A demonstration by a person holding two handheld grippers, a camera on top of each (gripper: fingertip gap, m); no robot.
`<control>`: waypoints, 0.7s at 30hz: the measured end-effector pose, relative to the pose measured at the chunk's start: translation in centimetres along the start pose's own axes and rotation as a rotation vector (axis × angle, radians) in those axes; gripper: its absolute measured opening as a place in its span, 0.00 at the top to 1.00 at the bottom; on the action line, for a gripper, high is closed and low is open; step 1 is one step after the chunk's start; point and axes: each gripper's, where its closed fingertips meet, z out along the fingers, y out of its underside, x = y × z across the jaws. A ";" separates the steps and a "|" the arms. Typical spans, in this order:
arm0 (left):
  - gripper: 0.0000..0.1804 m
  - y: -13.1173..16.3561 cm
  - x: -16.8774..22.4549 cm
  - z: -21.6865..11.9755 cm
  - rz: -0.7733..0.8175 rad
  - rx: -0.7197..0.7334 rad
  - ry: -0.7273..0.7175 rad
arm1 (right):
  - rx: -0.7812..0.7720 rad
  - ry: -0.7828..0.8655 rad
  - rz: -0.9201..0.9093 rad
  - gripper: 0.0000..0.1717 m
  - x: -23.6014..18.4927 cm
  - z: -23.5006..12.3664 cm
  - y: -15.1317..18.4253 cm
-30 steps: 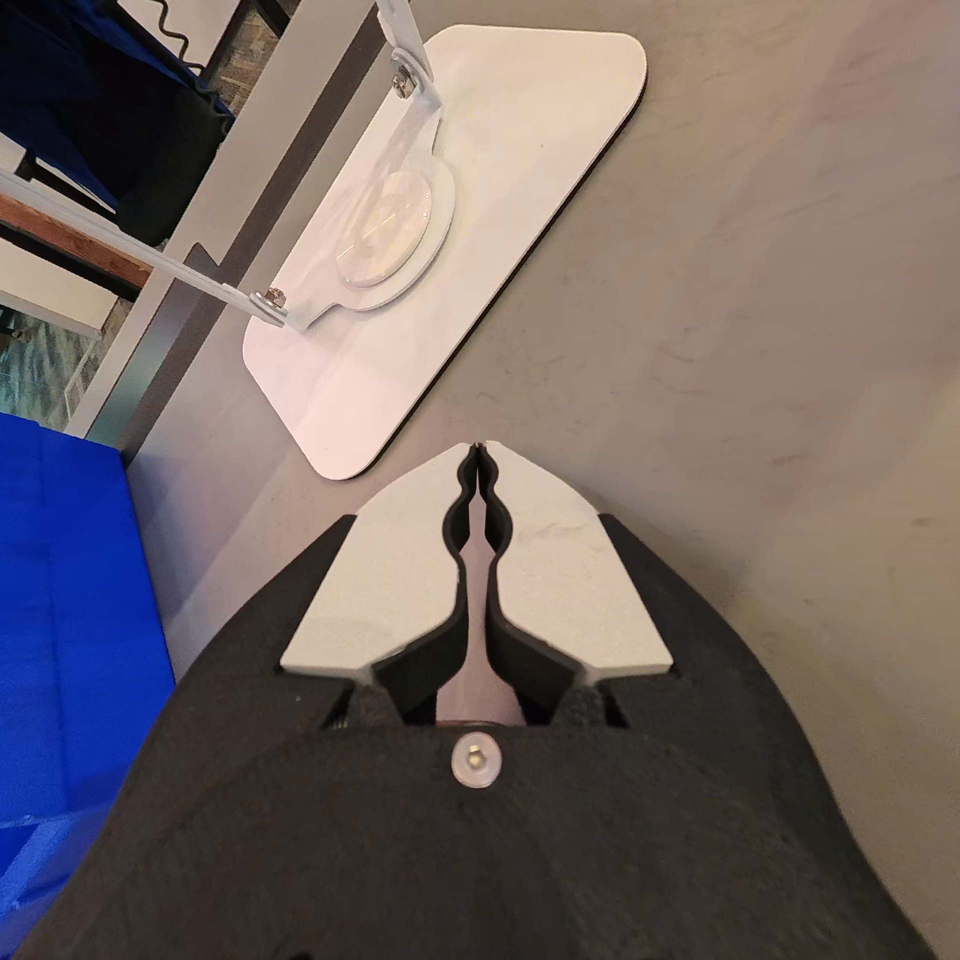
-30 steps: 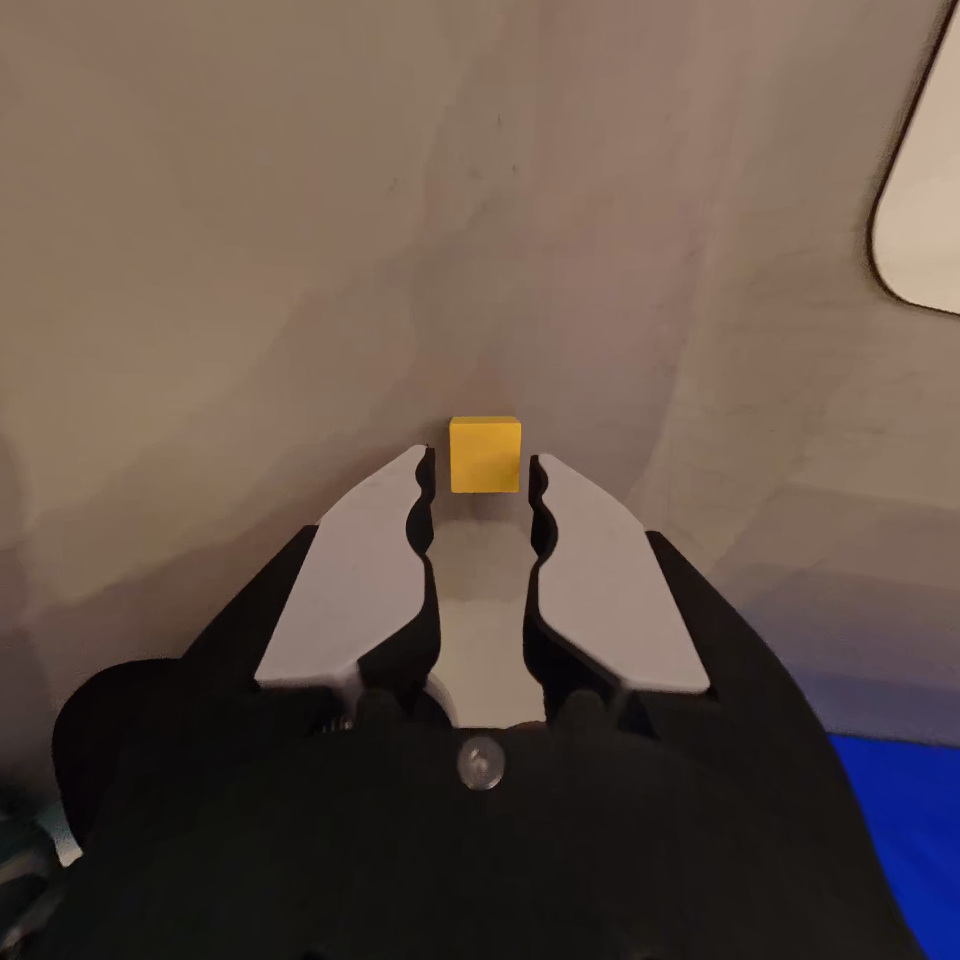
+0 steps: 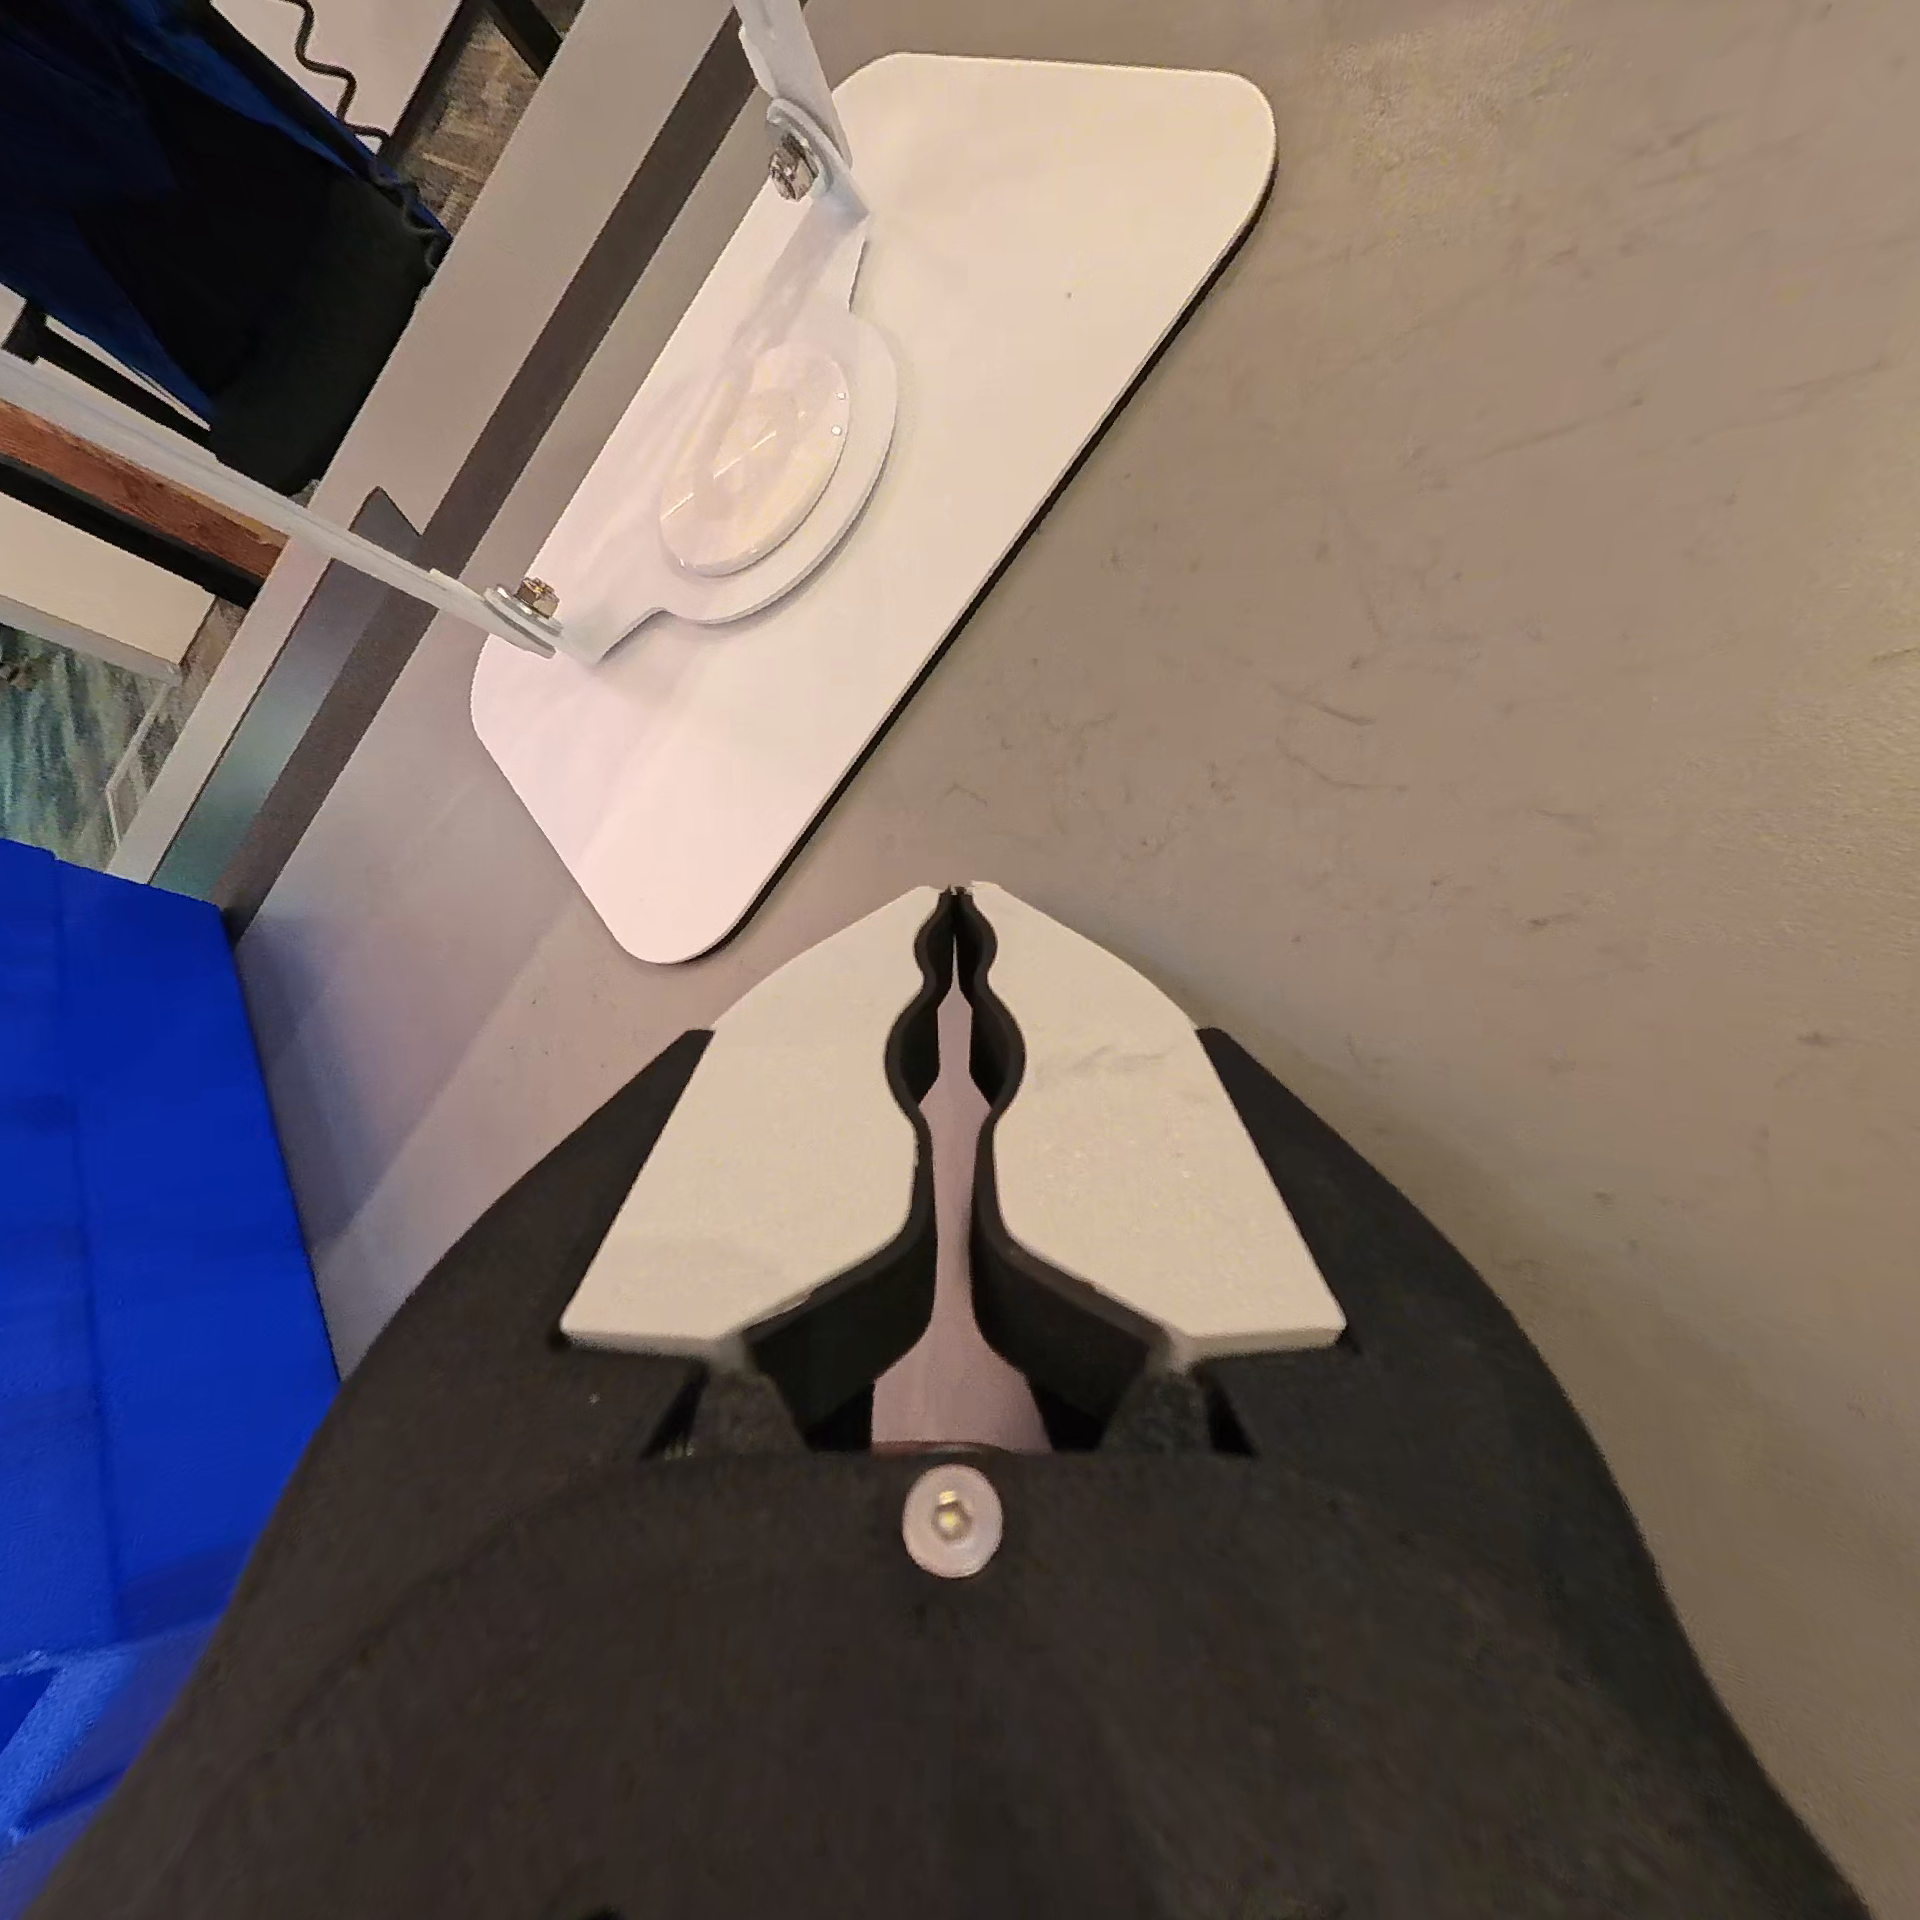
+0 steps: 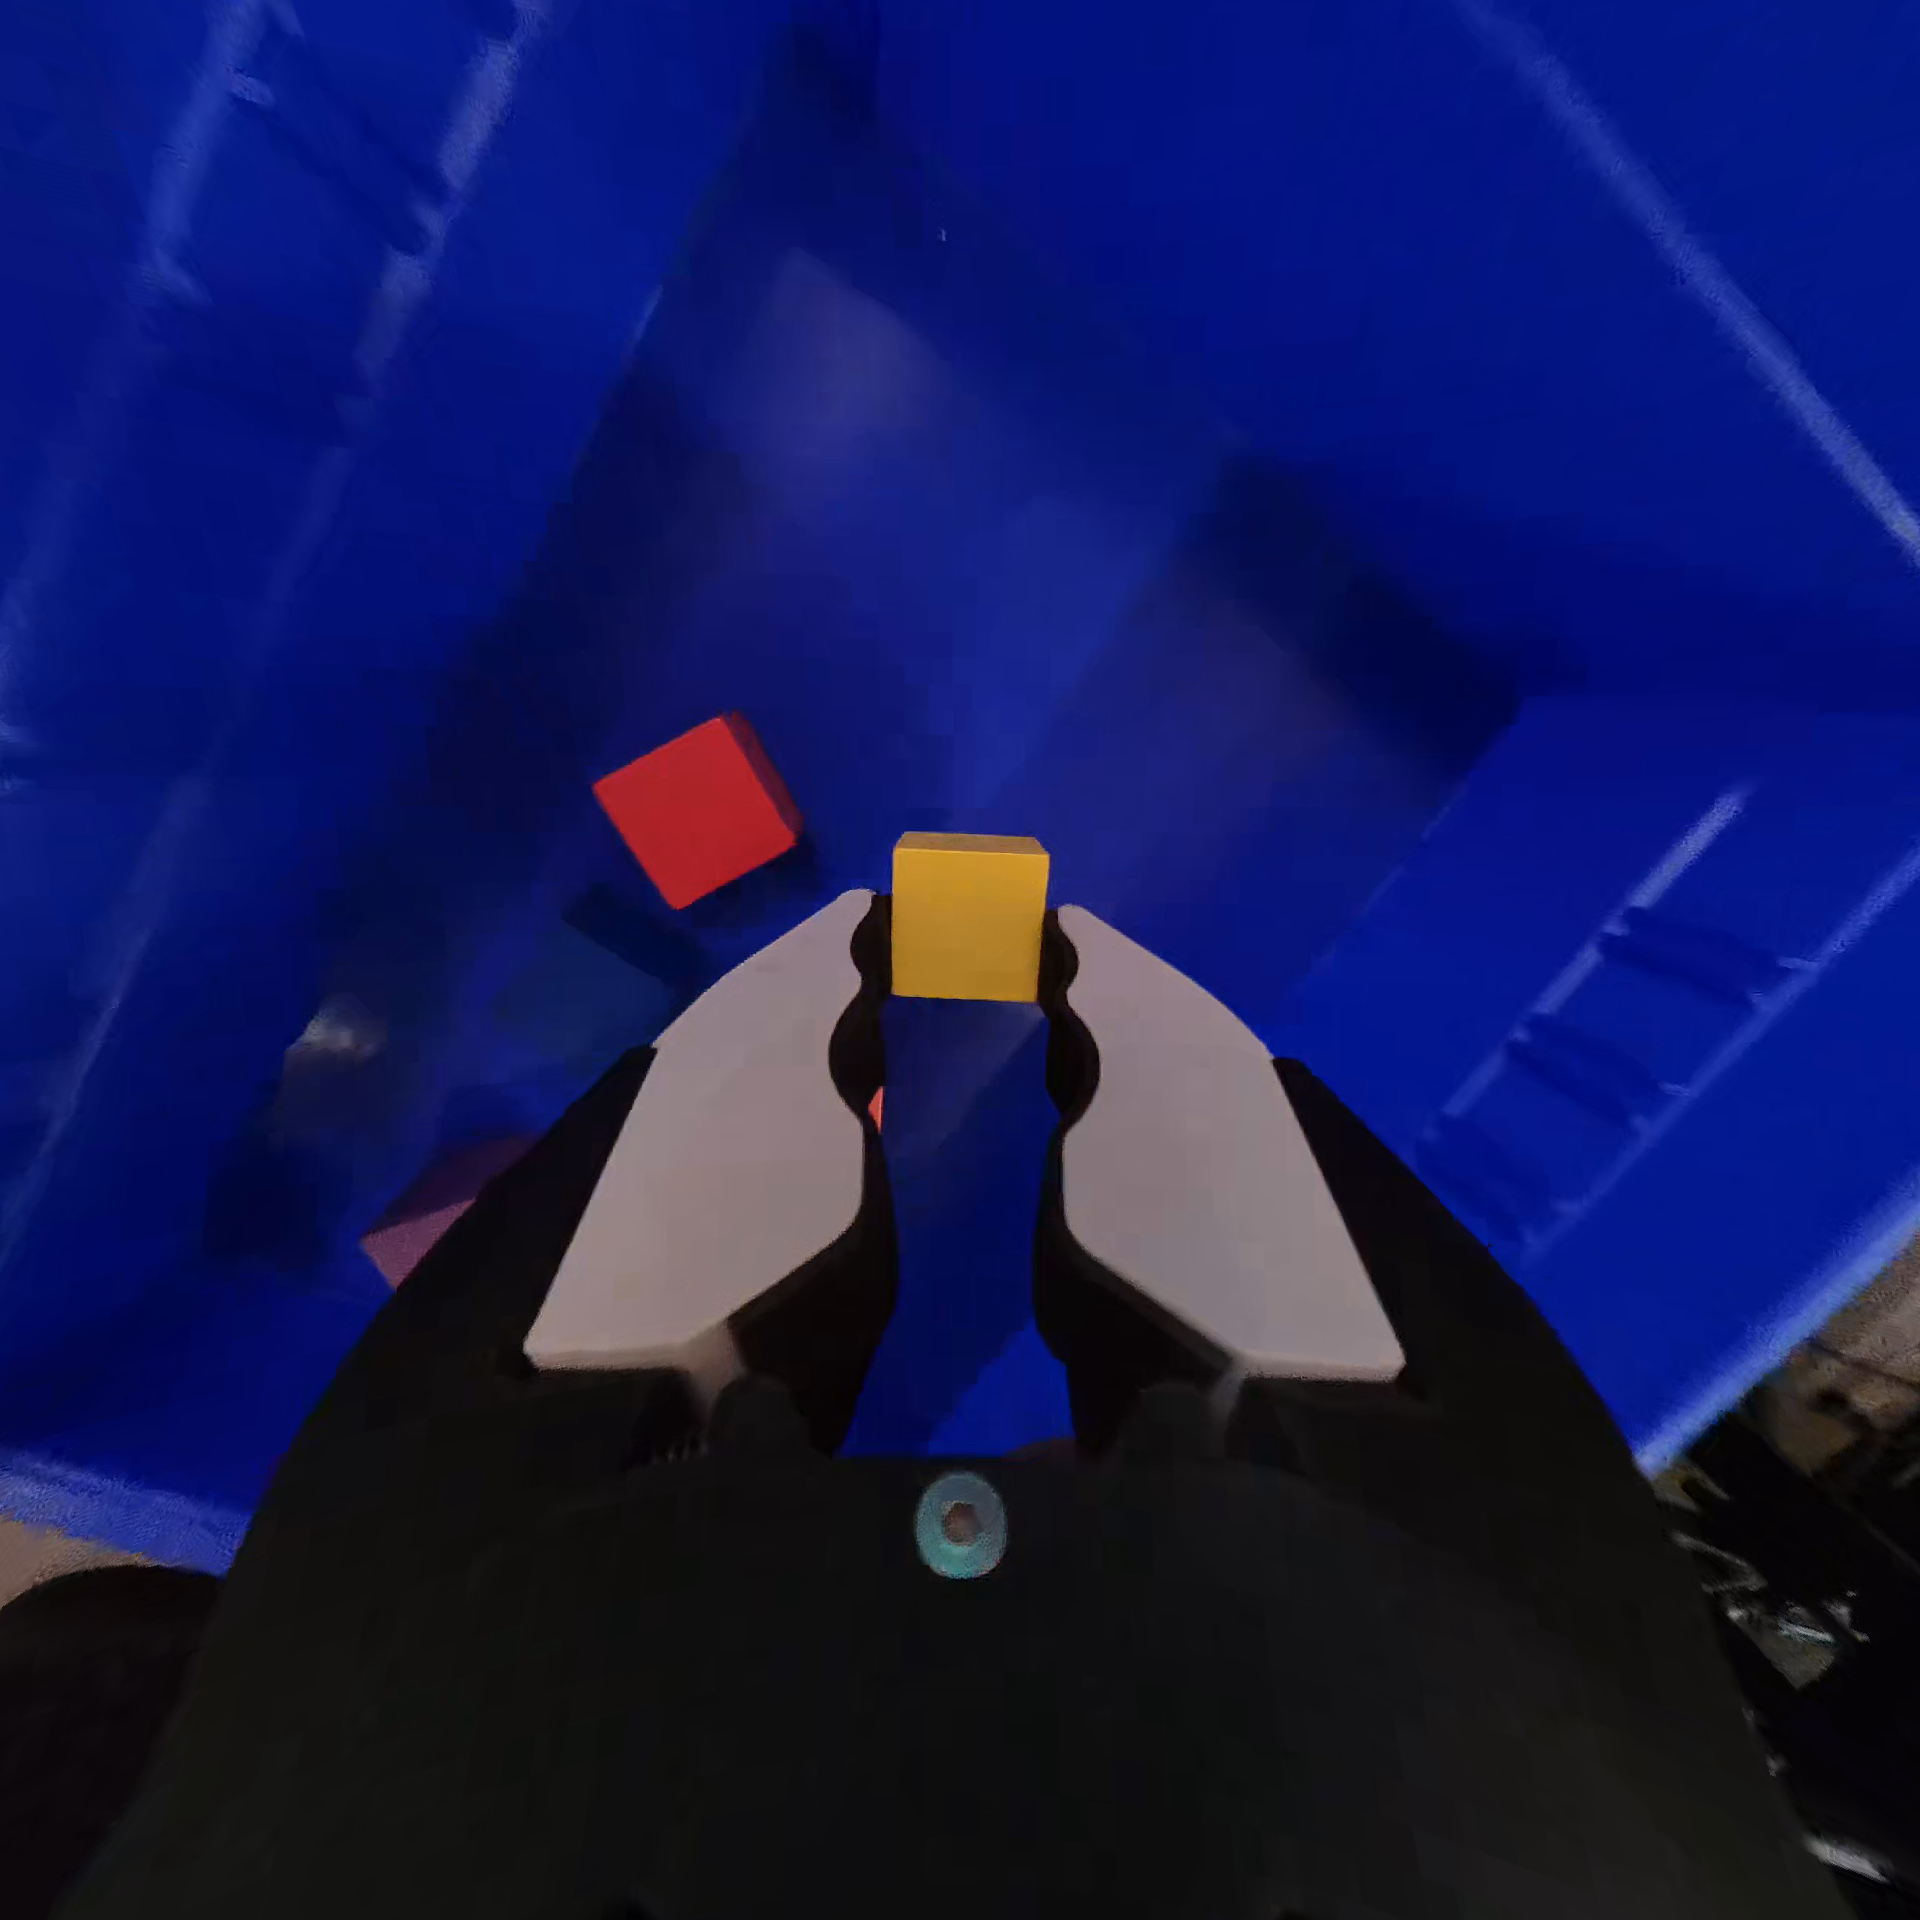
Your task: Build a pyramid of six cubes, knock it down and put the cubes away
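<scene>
The right gripper (image 4: 968, 920) has its pads pressed on both sides of a yellow cube (image 4: 968, 914), clamped right at the fingertips, & it hangs inside the blue bin (image 4: 1351, 416), above the floor of it. So the task's thing sits dead centre between the jaws, slightly proud of the tips; a cube has no long axis to speak of, its faces look square to the fingers, top face just visible. The coming move, I'd judge, is simply letting go, and what matters is what lies under & ahead: a red cube (image 4: 694, 808) rests on the bin floor up-left of the yellow one, near but apart, turned at an angle. A purple cube (image 4: 416, 1231) peeks out low left, partly hidden by the gripper body, & an orange-red sliver shows by the left finger, can't tell what exactly. Bin floor straight ahead of the jaws looks free, walls well apart on both sides, so nothing obvious blocks a drop; the cube may bounce toward the red one. The left gripper (image 3: 954, 902) is clenched on nothing, tips meeting, held over the grey table (image 3: 1455, 623) w/ a white stand base (image 3: 1039, 260) ahead-left and the bin's edge at its left. Right is clearly the working one. Looks like late put-away stage.
</scene>
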 end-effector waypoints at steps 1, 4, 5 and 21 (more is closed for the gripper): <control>1.00 0.0 0.0 0.0 -0.002 0.001 0.003 | -0.013 -0.005 0.007 0.84 0.1 0.7 0.2; 1.00 0.0 0.0 0.0 -0.004 0.003 0.008 | -0.020 0.004 0.035 0.76 0.4 1.5 0.6; 1.00 0.0 0.0 0.0 -0.005 0.003 0.010 | -0.007 0.021 0.036 0.74 0.6 1.1 0.5; 1.00 -0.1 0.1 -0.1 0.000 0.009 0.008 | 0.536 0.054 -0.486 1.00 -22.3 -17.8 -1.6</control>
